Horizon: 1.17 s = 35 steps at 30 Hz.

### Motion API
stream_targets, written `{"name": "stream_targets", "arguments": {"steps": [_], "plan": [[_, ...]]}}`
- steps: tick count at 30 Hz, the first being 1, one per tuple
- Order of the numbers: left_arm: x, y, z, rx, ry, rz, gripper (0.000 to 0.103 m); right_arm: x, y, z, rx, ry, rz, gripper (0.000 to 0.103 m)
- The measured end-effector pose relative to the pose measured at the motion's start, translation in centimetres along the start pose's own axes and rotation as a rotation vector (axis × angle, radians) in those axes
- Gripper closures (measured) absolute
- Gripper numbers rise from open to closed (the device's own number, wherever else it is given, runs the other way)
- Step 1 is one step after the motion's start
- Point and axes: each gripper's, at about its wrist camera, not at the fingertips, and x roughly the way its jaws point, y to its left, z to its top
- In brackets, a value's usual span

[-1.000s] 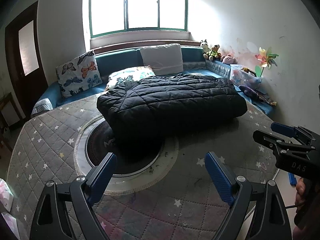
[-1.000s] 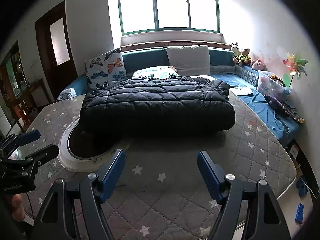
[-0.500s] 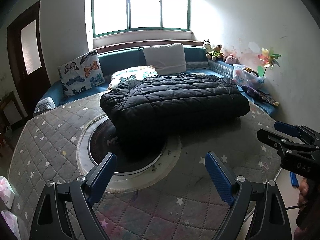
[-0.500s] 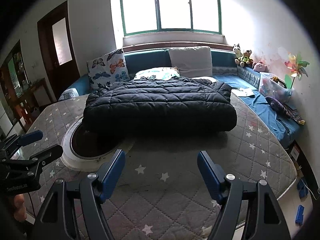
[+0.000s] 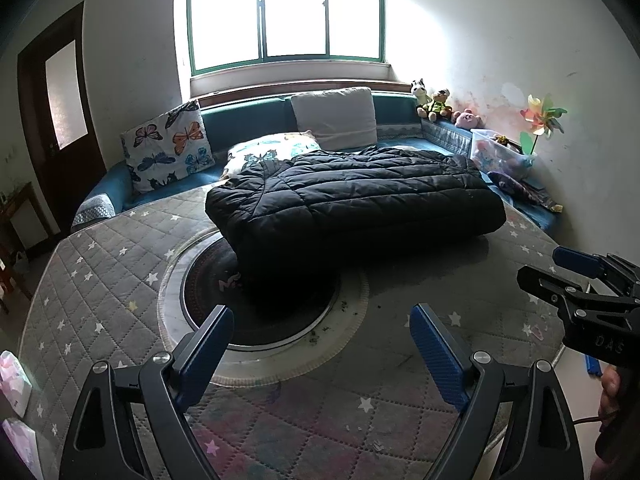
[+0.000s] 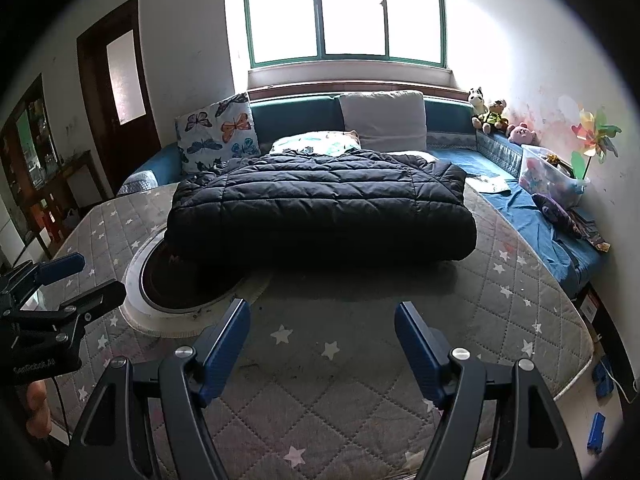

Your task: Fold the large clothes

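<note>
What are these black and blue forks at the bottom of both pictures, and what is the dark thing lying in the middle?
No robot is here. A person holds one hand tool in each hand, and each tool carries a camera that looks forward along its two blue-padded jaws. One picture comes from the left gripper, the other from the right gripper. Each view also catches the other tool at its edge. Both pairs of jaws stand open and hold nothing. The dark thing is a black quilted jacket, folded into a block, lying on a grey star-patterned cover and partly over a round opening in it.
</note>
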Motion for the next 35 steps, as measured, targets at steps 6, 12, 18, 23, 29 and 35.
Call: {"name": "stream_targets", "arguments": {"steps": [6,12,18,23,29,35], "plan": [[0.05,-0.03,0.01,-0.002,0.001,0.000,0.007,0.12,0.01,-0.02,-0.004,0.006,0.001,0.021],[0.08,-0.06,0.00,0.000,0.002,0.001,0.007,0.20,0.18,0.12,-0.011,0.007,0.007,0.021],[0.30,-0.06,-0.03,-0.002,0.001,0.003,0.007,0.23,0.29,0.07,-0.012,0.009,0.010,0.021],[0.37,-0.15,-0.23,-0.004,0.004,0.005,0.007,0.23,0.54,0.13,-0.021,0.008,0.012,0.021],[0.52,-0.01,-0.38,-0.009,0.003,0.003,0.007,0.31,0.65,0.08,-0.022,0.010,0.014,0.021],[0.26,-0.21,-0.53,0.002,-0.012,0.011,0.007,0.53,0.66,-0.05,-0.022,0.017,0.013,0.021]]}}
